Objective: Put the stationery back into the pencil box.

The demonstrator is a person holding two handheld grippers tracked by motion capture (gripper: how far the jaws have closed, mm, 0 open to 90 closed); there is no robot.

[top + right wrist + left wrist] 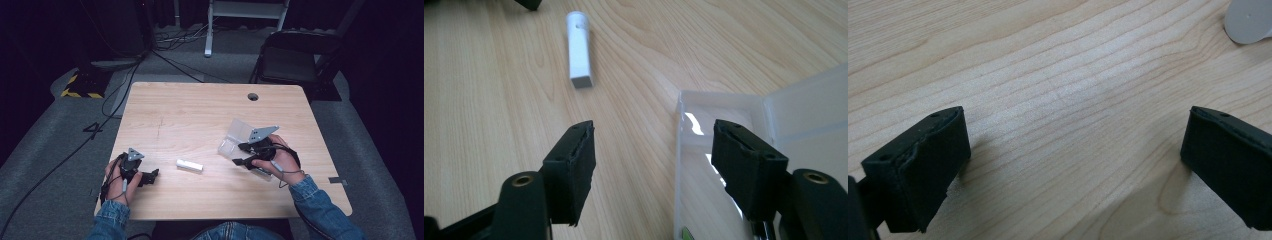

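Your right tool is spread wide with nothing gripped, hanging over the open clear plastic box; one jaw sits over the box, the other over bare counter. The white stick lies between both tools. Your left tool is released too, low over wood. The box's near end is cut off.

**Blue denim sleeves and black hand tools**

The person wears blue denim sleeves. Each black two-jaw gripper, left and right, carries a grey three-cornered plate with small holes, a thin black cable, and rectangular black fingers with brass-coloured screws.
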